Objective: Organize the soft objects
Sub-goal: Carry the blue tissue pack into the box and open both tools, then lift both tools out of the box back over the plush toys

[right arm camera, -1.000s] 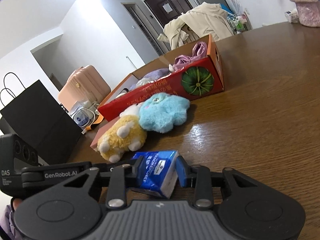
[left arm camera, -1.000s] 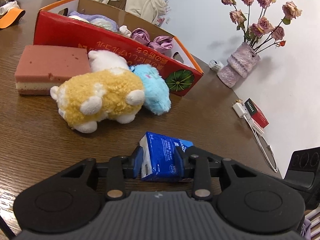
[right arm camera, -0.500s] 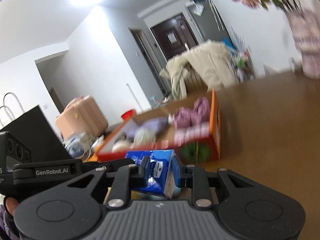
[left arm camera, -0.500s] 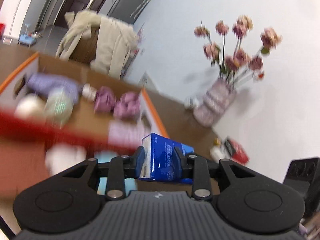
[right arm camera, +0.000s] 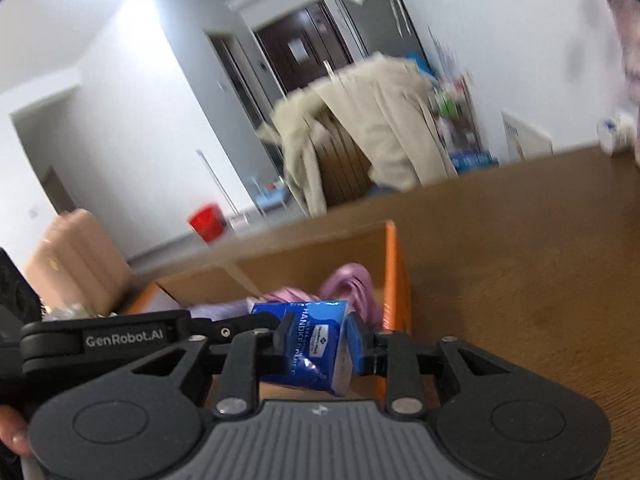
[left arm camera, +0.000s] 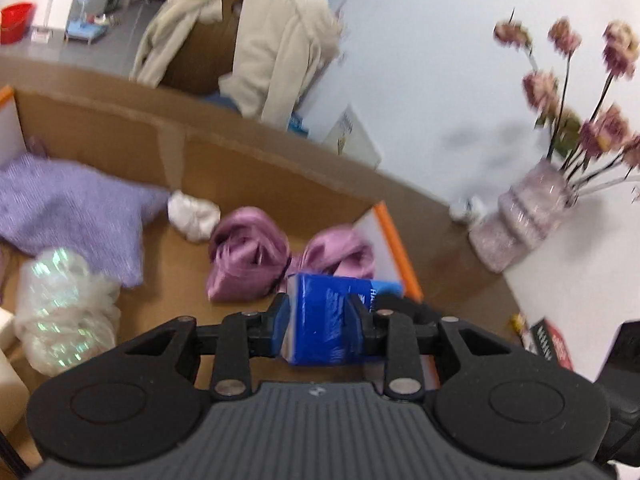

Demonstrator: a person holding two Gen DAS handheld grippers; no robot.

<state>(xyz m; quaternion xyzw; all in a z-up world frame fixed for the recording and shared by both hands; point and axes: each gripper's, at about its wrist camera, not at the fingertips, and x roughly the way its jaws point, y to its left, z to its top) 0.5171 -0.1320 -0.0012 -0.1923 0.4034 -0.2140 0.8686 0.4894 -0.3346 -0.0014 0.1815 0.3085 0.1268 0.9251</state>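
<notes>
A blue tissue pack [left arm camera: 334,294] hangs above the right end of an open cardboard box [left arm camera: 240,160] with orange rims. My left gripper [left arm camera: 320,314] is shut on the pack's sides. My right gripper [right arm camera: 322,350] holds the same pack [right arm camera: 316,340] from the other side; its jaws are opening slightly, though the pads still touch the pack. Inside the box lie two bunched purple satin cloths [left arm camera: 248,260], a lilac knitted cloth [left arm camera: 68,204], a small white cloth [left arm camera: 194,216] and a shimmering white pouf [left arm camera: 60,304]. The left gripper's body [right arm camera: 120,336] shows in the right wrist view.
A vase of dried pink flowers [left arm camera: 524,220] stands on the wooden table [right arm camera: 520,260] right of the box, with a red packet [left arm camera: 550,344] nearer. Behind the table, a beige coat [left arm camera: 260,40] hangs over a chair. A person's fingertip [right arm camera: 12,436] shows at the lower left.
Both grippers have carried the tissue pack off the table, past the plush toys and up over the box. The box's inside now fills the view.
</notes>
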